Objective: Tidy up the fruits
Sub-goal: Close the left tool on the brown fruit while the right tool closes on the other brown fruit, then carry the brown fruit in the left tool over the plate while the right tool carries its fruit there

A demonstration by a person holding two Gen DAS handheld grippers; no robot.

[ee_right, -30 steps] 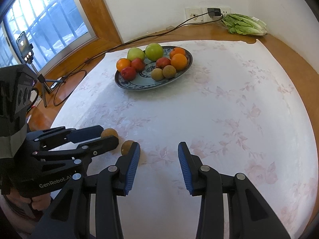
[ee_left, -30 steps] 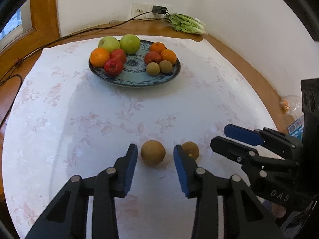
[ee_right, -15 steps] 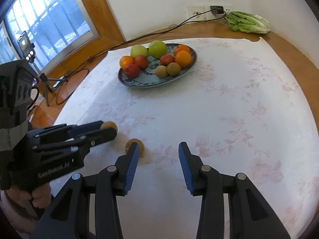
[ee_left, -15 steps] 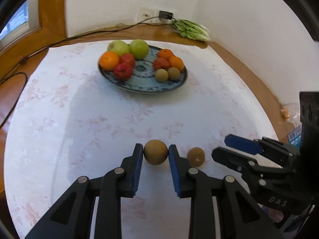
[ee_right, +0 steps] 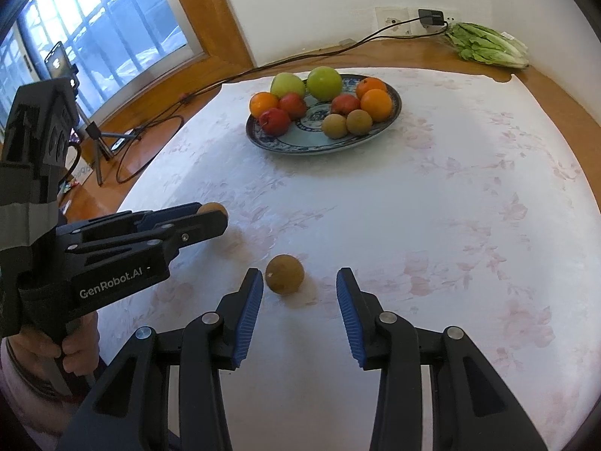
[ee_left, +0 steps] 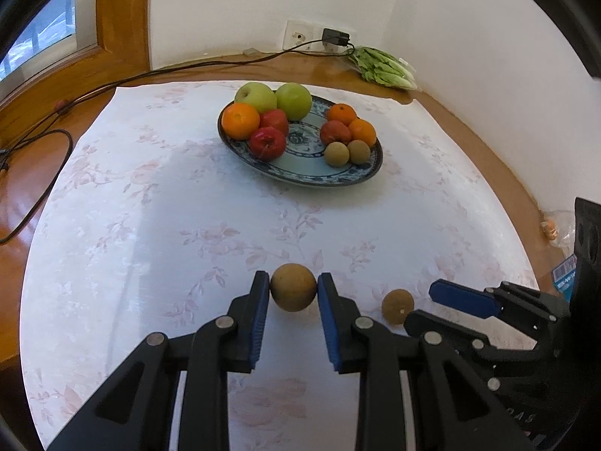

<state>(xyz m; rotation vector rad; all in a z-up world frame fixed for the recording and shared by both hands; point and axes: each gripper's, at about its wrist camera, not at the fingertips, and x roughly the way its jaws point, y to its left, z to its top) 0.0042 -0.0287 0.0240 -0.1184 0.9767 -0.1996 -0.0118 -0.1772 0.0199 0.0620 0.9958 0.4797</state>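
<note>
Fruit (ee_left: pixel 293 292) before plate (ee_left: pixel 300 173)

Lettuce (ee_right: pixel 488 45) lies by the wall socket (ee_right: pixel 394 20); a tripod (ee_right: pixel 95 139) stands near the window (ee_right: pixel 94 34).

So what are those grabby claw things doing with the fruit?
A person is tidying fruit with two hand-held grippers. The left gripper has pinched one brown round fruit. The right gripper is open around another brown fruit on the tablecloth. The other fruit sits on the blue plate.
</note>
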